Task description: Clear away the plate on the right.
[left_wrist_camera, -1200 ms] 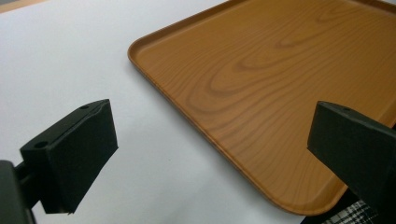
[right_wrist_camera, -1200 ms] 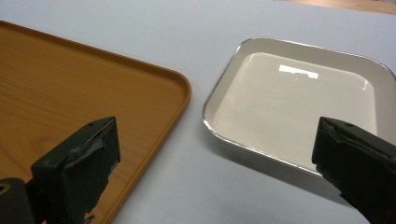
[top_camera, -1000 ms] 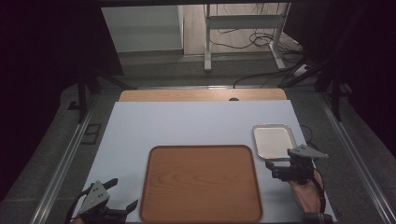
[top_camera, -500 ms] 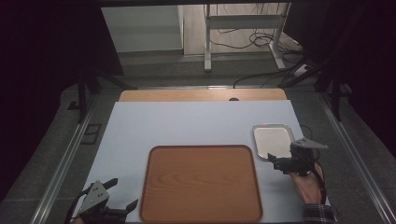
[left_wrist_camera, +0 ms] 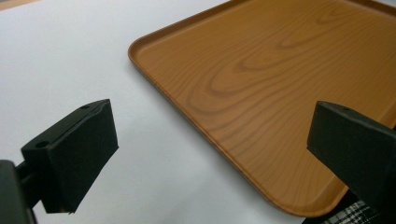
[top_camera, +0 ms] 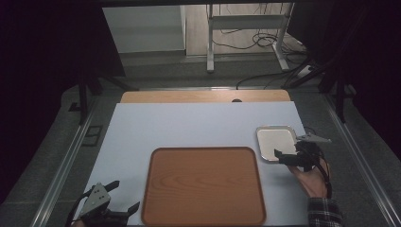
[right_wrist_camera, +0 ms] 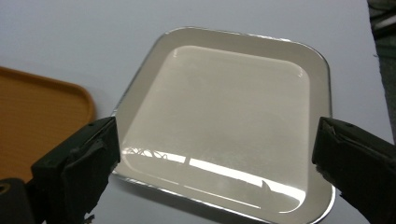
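One metal tray [top_camera: 276, 142], one wooden tray [top_camera: 204, 185], two tools. Metal tray: small, squarish, shiny, empty, flat on the white tabletop [top_camera: 189, 127] near its right edge, just beside the wooden tray's far right corner, not touching it. Right tool [top_camera: 287, 156] at the metal tray's near edge, jaws spread wide, gripping nothing; in the right gripper view the metal tray [right_wrist_camera: 224, 121] sits between the two jaws, contact with the rim hard to tell. Right hand [top_camera: 312, 177] with plaid cuff behind it. Left tool [top_camera: 124, 197] at the tabletop's near left corner, jaws wide apart, empty, pointing at the wooden tray's near left corner; hand mostly cut off by the frame bottom. Left gripper view: wooden tray [left_wrist_camera: 261, 88] empty, far side cut off. Surroundings dark, hard to make out.
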`<state>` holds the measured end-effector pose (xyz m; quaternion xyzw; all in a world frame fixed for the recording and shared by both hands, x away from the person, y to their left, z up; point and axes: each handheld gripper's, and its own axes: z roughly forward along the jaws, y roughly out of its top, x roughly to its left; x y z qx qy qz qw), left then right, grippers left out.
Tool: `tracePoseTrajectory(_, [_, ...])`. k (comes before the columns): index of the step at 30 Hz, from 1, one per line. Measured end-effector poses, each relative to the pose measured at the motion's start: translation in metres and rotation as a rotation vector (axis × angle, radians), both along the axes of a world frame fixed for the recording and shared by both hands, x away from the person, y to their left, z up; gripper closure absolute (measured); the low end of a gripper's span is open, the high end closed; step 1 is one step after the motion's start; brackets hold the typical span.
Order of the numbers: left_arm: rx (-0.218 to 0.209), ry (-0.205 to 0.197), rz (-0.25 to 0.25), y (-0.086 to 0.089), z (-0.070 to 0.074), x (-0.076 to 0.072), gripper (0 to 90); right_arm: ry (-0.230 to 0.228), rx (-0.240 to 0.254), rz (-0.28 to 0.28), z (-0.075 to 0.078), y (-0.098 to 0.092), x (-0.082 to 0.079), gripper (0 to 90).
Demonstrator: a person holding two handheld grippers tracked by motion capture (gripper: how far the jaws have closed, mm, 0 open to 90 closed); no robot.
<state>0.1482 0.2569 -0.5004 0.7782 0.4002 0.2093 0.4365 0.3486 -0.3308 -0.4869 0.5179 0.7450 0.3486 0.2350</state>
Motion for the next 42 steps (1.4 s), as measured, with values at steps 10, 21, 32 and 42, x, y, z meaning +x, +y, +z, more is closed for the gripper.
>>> tracePoseTrajectory(10, [0.004, 0.001, -0.001, 0.0, 0.0, 0.0, 1.7, 0.027, -0.026, -0.07, 0.001, -0.014, 0.016, 15.8])
tracePoseTrajectory(21, [0.004, 0.002, -0.003, 0.0, 0.0, 0.001, 1.7, 0.092, -0.021, -0.1, 0.001, -0.032, 0.031, 35.4])
tracePoseTrajectory(32, [0.006, 0.003, -0.006, -0.001, 0.0, 0.001, 1.8, 0.172, 0.017, -0.154, -0.007, -0.054, 0.047, 63.4])
tracePoseTrajectory(42, [0.007, 0.001, -0.006, -0.001, 0.0, 0.001, 1.9, 0.277, 0.203, -0.169, -0.014, -0.066, 0.053, 87.8])
